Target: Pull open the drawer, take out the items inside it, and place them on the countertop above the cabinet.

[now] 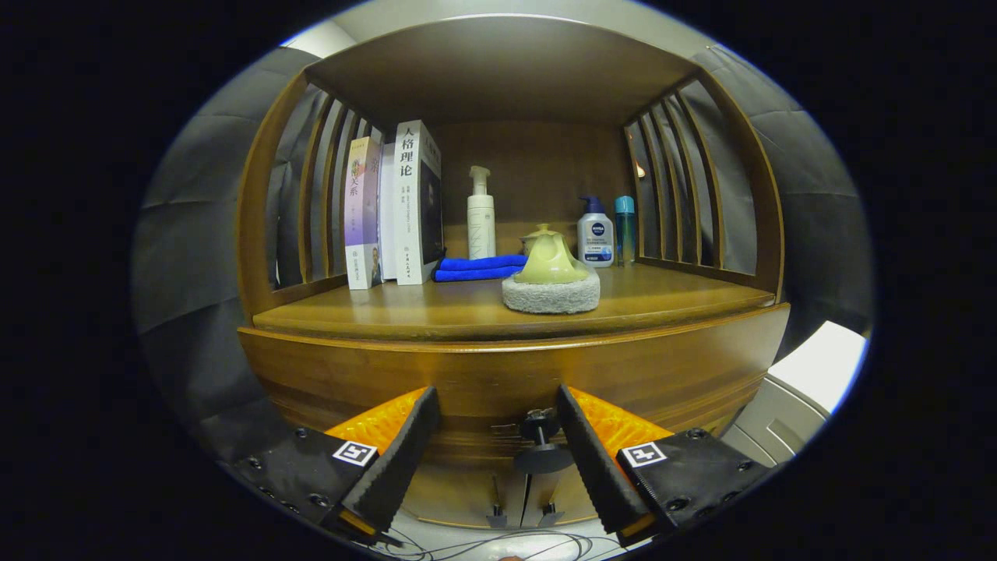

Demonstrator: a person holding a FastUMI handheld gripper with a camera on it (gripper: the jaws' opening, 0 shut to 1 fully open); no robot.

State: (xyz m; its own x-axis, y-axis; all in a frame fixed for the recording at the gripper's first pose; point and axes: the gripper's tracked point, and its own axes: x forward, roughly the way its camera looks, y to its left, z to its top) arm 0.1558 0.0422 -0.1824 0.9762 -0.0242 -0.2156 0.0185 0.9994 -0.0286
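Note:
A brown wooden cabinet faces me, with its drawer front (498, 382) closed below the countertop (436, 312). A small dark round knob (540, 444) sticks out of the drawer front. My gripper (498, 409) is open just in front of the drawer, and the knob lies between the fingertips, close to the right finger (592, 452). Neither finger touches the knob. What the drawer holds is hidden.
On the countertop stand three upright books (393, 206), a folded blue cloth (479, 267), a white pump bottle (480, 214), a pale green pot on a grey pad (551, 292), a blue-capped pump bottle (596, 234) and a teal bottle (625, 227). Slatted sides and a shelf roof enclose it.

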